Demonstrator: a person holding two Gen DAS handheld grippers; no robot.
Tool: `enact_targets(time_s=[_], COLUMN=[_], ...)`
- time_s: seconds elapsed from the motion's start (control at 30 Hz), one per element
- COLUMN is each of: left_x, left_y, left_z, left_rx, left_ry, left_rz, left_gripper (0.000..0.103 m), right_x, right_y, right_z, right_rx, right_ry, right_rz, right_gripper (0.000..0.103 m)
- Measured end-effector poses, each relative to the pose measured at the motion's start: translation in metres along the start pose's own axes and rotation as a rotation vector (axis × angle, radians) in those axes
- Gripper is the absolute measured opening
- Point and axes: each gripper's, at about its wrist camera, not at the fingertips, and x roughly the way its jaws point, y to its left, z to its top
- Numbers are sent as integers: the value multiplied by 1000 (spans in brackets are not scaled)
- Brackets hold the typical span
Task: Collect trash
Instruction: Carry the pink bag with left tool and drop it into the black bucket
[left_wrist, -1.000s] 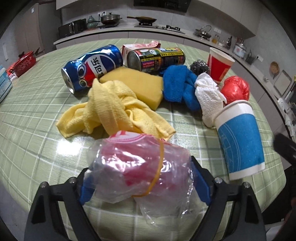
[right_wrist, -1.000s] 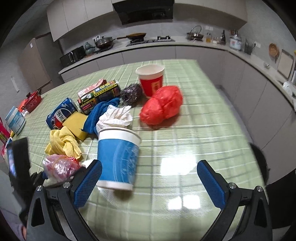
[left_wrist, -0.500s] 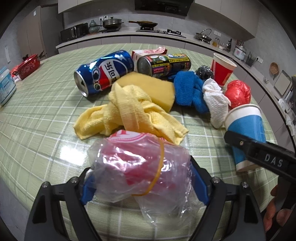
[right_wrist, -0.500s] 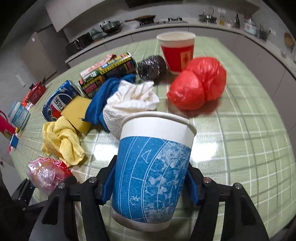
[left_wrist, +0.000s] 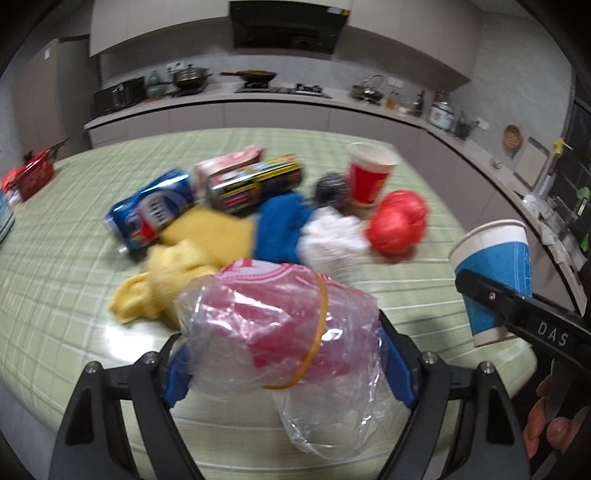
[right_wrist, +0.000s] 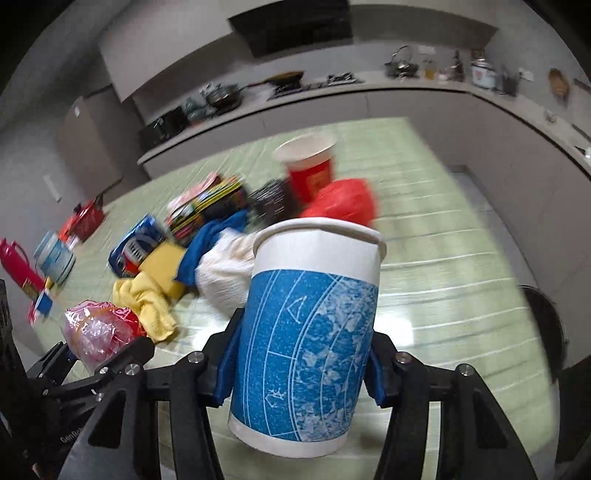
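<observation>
**Both grippers loaded above a blurred table**

Blur smears most of the clutter on the green checked table (left_wrist: 55, 258), so labels on the blue can (left_wrist: 153, 212) and the printed can (left_wrist: 255, 184) behind it cannot be read. The lower part of the plastic bag bundle (left_wrist: 280, 332) hangs as clear film below the left gripper (left_wrist: 284, 354), and what the red mass inside it is cannot be made out. In the right wrist view the blue paper cup (right_wrist: 306, 332) fills the middle and hides part of the white cloth (right_wrist: 225, 277) and the red bag (right_wrist: 343, 203) behind it.

The bundle, ringed by a yellow rubber band, sits squarely between the left gripper's blue pads, which press into it from both sides. The cup stands nearly upright, tilted slightly, pinched at its lower half by the right gripper (right_wrist: 299, 365); its base looks clear of the table.

From the left wrist view the right gripper (left_wrist: 517, 314) reaches in from the lower right edge with the cup (left_wrist: 495, 277) raised beside the table's edge, and the person's fingers (left_wrist: 546, 428) show beneath it. From the right wrist view the left gripper (right_wrist: 96, 354) sits low at the left, near the table's near edge, just beside the yellow cloth (right_wrist: 147, 302). Farther back stand the red paper cup (right_wrist: 310, 170), the steel scourer (left_wrist: 330, 188), the blue cloth (left_wrist: 280, 229) and the yellow sponge (right_wrist: 164, 266).
</observation>
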Motion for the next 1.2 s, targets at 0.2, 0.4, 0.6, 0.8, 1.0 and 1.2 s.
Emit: enact_targets(time_s=[0.2, 0.4, 0.6, 0.8, 1.0, 1.2], left_x=[8, 17, 47, 97, 166, 223], left_y=[-79, -192, -320, -402, -433, -435], left_z=[4, -3, -10, -23, -47, -63], left_rx=[65, 104, 117, 122, 149, 139], left_ry=[-3, -2, 35, 90, 183, 308], left_rz=[-77, -131, -170, -173, -91, -4], left_gripper=[84, 84, 84, 84, 87, 93], right_x=[-39, -84, -109, -112, -83, -42], right_y=[-82, -208, -337, -426, -471, -497], right_z=[0, -10, -17, -23, -30, -42], right_rx=[84, 152, 176, 186, 188, 185], right_ry=[-46, -74, -43, -14, 20, 67], right_rz=[-67, -130, -148, -145, -134, -110], right_gripper=[58, 58, 58, 58, 58, 58])
